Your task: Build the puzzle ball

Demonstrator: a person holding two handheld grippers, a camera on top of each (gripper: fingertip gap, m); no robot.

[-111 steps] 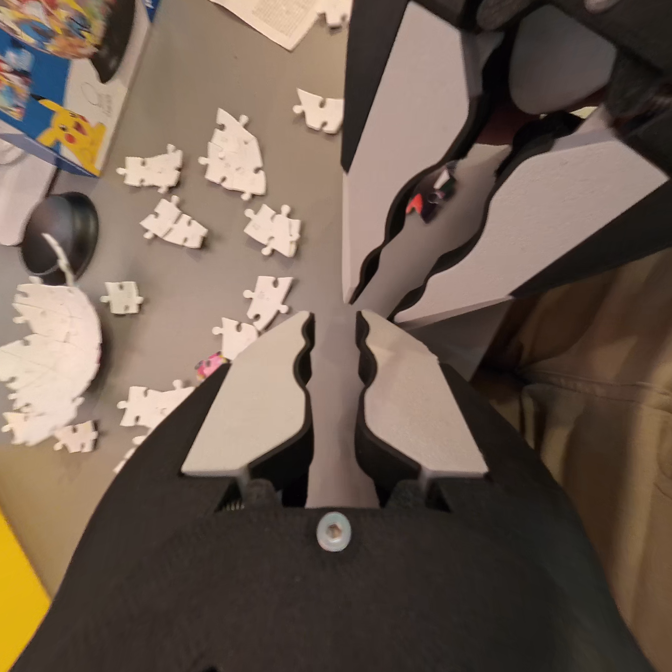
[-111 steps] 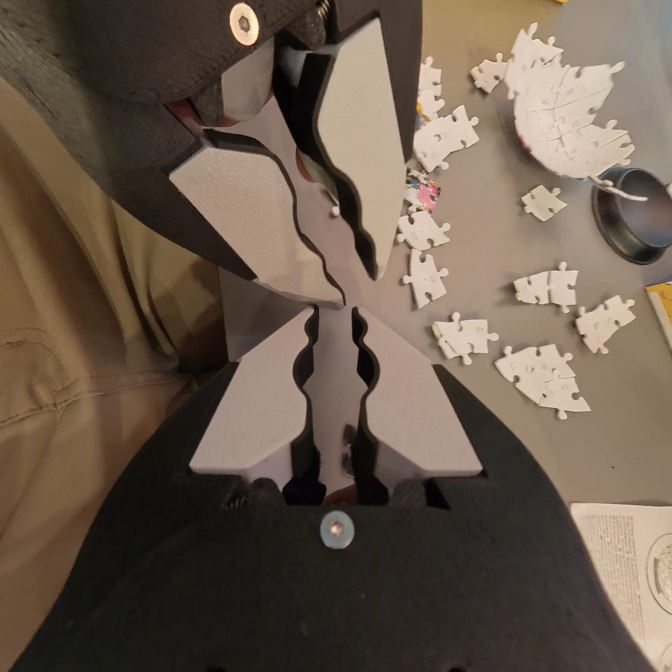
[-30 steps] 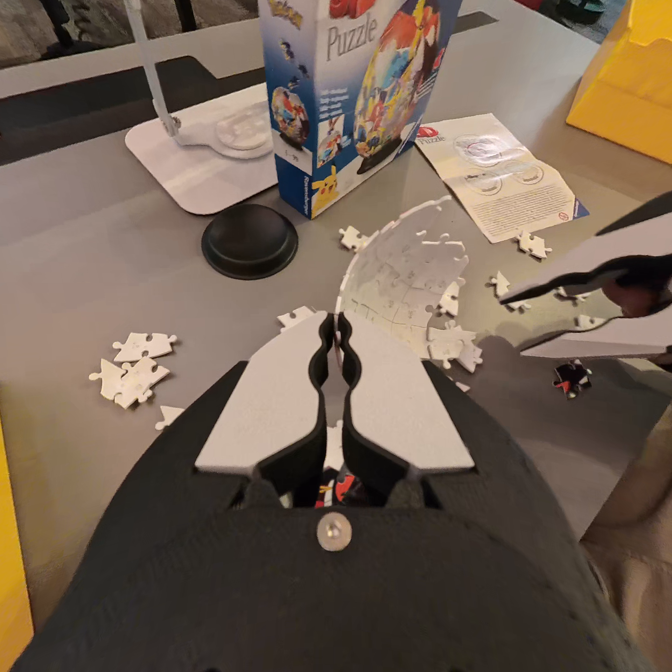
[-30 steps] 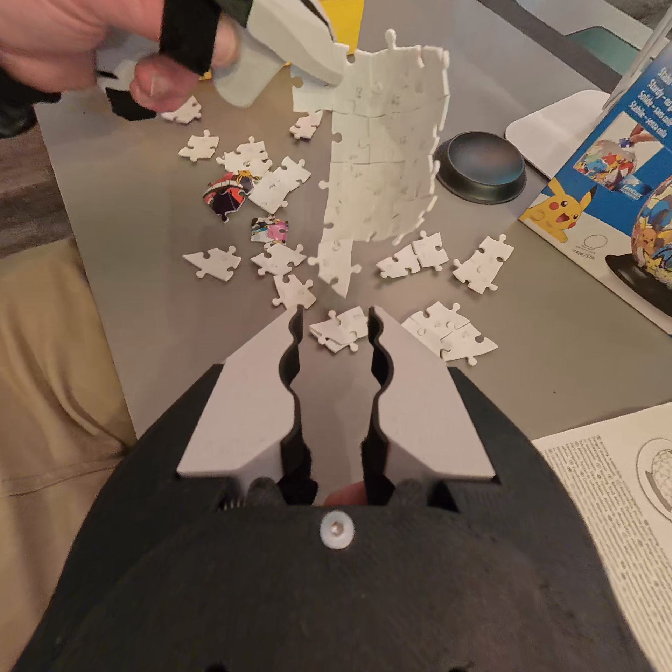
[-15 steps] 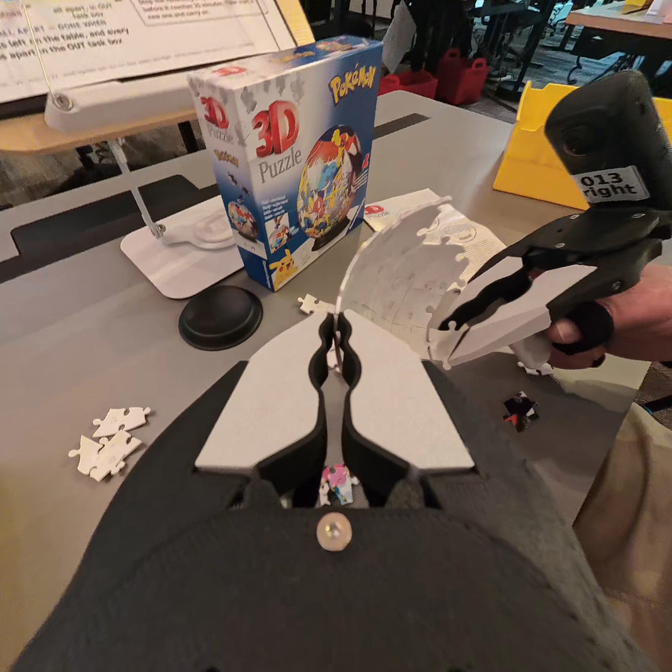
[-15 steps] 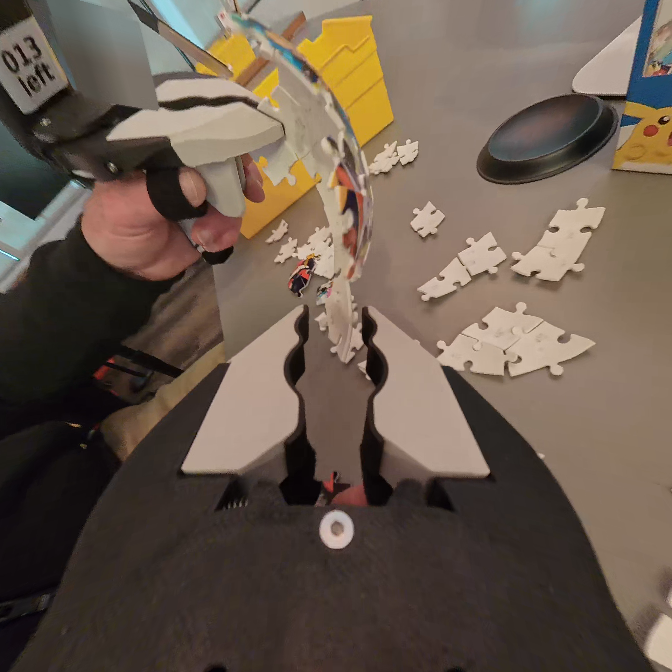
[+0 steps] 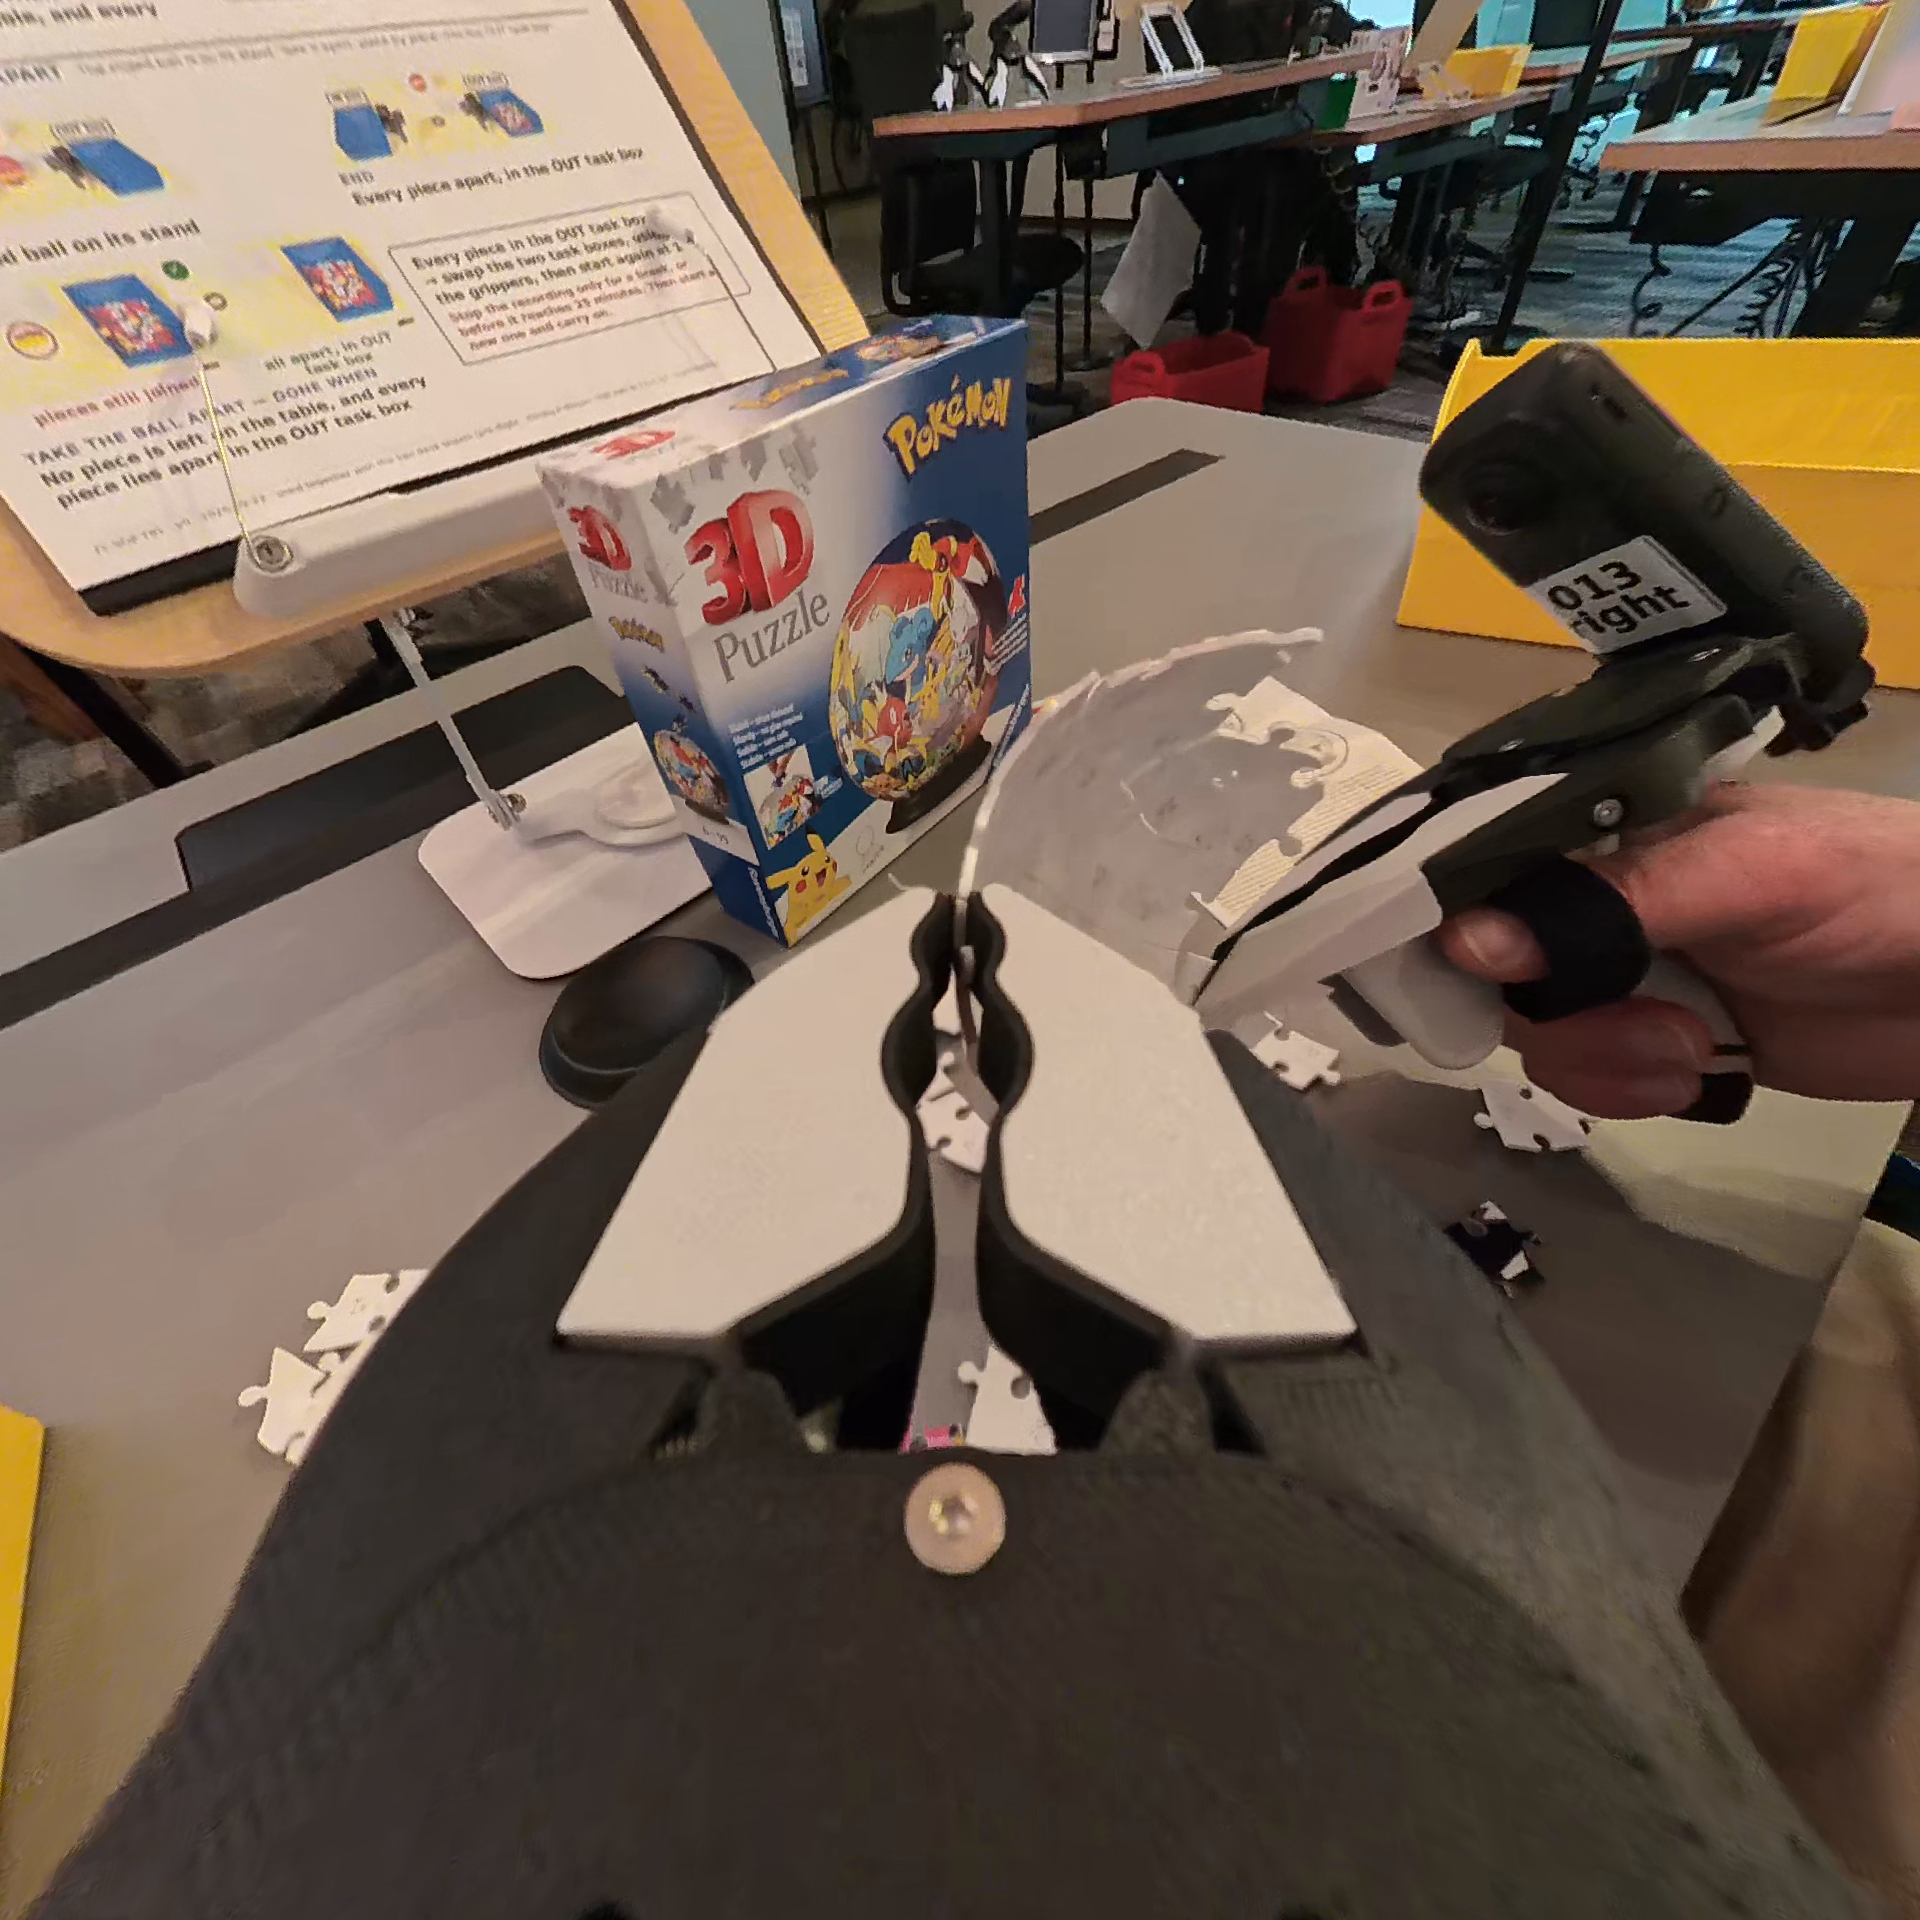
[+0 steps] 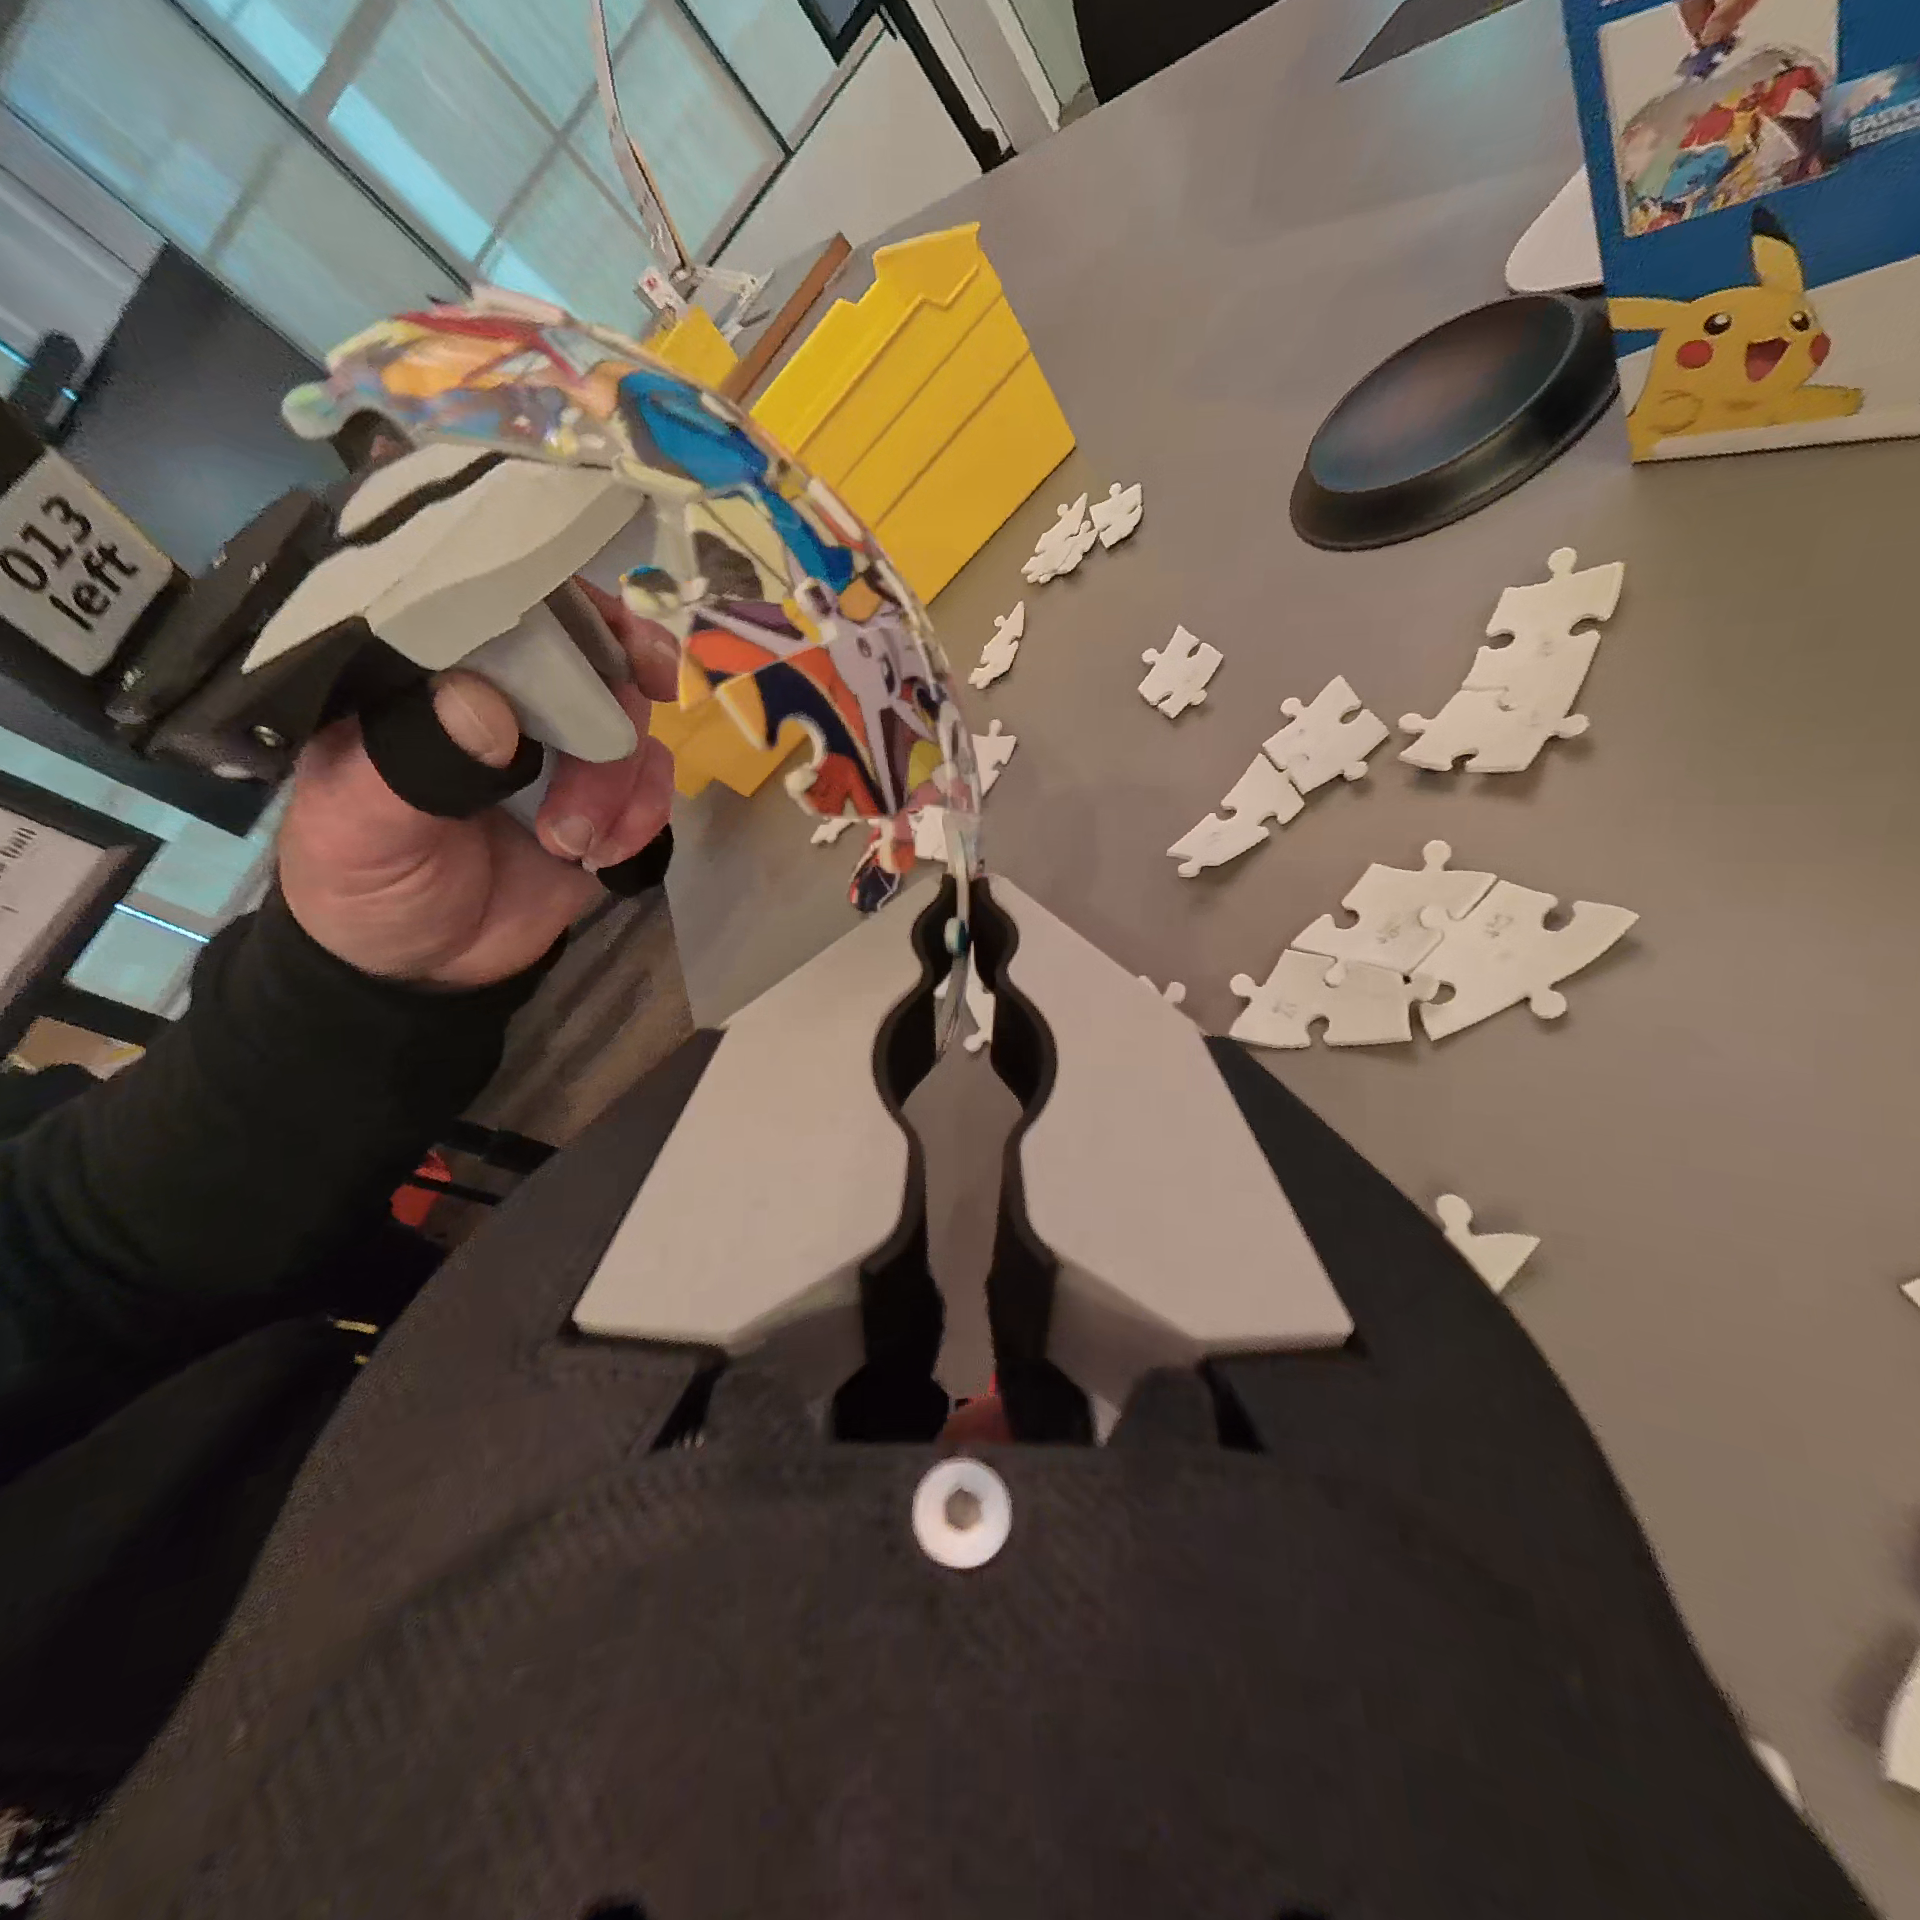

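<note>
The right gripper [image 8: 964, 914] pinches the lower edge of the curved, colourful puzzle shell [image 8: 800, 634] while the left gripper [image 8: 623, 499] clamps its upper part, both above the grey table [image 8: 1662, 1195] strewn with white loose pieces [image 8: 1434, 956] near a black stand [image 8: 1455, 436].

Wrist cameras facing each other, close, apparently sharing the shell [image 7: 1132, 790] [image 8: 790, 582]

Count: two grippers, left gripper [image 7: 961, 940] and right gripper [image 8: 961, 914]. One assembled curved shell [image 7: 1132, 790]. One puzzle box [image 7: 821, 623]. One black stand [image 7: 639, 1003]. Two yellow bins [image 8: 914, 395]. Loose pieces [image 8: 1444, 956]: too scattered to count.
</note>
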